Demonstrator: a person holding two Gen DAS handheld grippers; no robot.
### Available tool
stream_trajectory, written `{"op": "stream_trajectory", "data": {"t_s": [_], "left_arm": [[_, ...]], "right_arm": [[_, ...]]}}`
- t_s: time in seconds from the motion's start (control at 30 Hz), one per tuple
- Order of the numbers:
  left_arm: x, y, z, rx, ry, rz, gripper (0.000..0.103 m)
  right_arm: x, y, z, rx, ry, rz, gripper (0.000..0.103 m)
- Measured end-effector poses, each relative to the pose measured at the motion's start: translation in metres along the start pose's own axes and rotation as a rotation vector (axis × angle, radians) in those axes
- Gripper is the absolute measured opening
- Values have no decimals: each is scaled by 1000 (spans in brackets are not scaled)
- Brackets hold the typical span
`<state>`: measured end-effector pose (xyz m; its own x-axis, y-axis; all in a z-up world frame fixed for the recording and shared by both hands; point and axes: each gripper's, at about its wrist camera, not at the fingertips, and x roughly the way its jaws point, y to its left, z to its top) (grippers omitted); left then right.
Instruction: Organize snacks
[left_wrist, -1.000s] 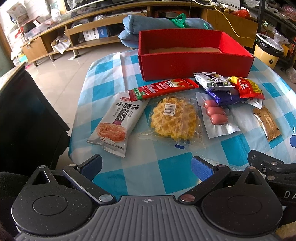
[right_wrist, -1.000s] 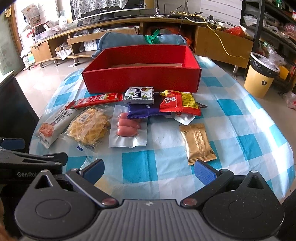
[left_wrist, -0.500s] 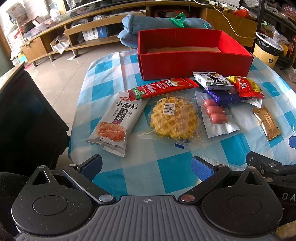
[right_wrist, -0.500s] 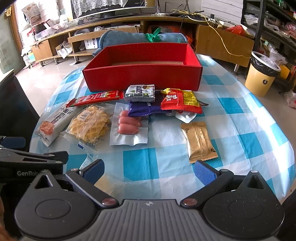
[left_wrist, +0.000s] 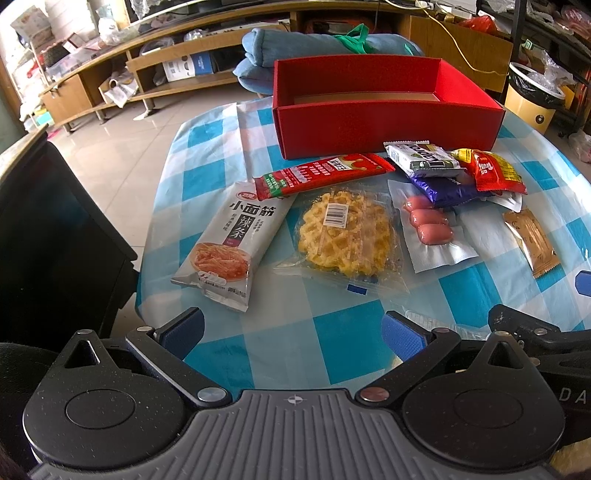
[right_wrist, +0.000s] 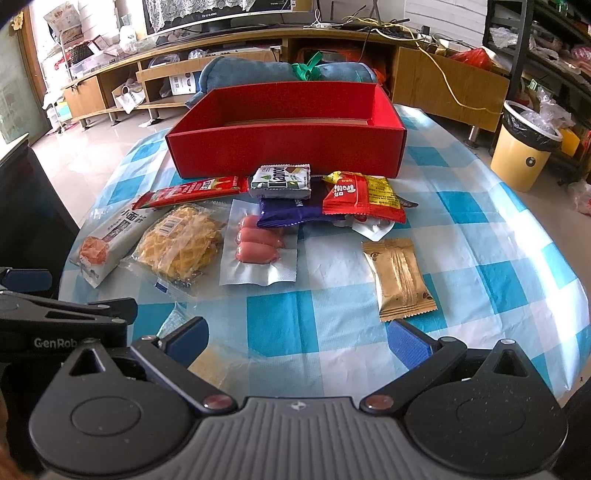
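Left wrist view: the left gripper (left_wrist: 291, 330) hangs over the near edge of the table (left_wrist: 332, 332), fingers wide apart and holding nothing. In front lie the noodle pack (left_wrist: 231, 240) and the waffle (left_wrist: 345, 234), both near the empty red box (left_wrist: 384, 123). I judge them light; the waffle seems brittle in slippery film, so better pinch the flat seal at its edge.

Right wrist view: the right gripper (right_wrist: 295, 341) is also fully open and empty. The gold sachet (right_wrist: 400, 278) lies just ahead, apart from the others, thin and soft. The sausages (right_wrist: 256, 242) are sealed in stiff plastic; its rim probably gives a good hold.
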<state>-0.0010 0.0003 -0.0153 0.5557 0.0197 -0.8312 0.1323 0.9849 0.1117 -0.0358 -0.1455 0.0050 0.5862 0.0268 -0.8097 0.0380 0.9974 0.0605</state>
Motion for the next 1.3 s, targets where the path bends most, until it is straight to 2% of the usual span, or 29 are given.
{"op": "stream_trajectory", "data": {"t_s": [0.4,0.63,0.77,1.1,1.3], "left_arm": [[0,-1,0,-1,-1,-1,103],[0,9,2,-41,-6,0,103],[-1,9,1,-25,-10,1,103],[-4,30,2,-83,-35,27,103],[-4,41,2,-114,-36,20,103]], "right_arm": [[1,1,-1,-6,8,1,100],[4,7,-3,-18,33,8,100],[6,13,-4,-28,54,24,100],[24,39,-6,23,178,138,100],[41,58,-5,46,234,136,100]]}}
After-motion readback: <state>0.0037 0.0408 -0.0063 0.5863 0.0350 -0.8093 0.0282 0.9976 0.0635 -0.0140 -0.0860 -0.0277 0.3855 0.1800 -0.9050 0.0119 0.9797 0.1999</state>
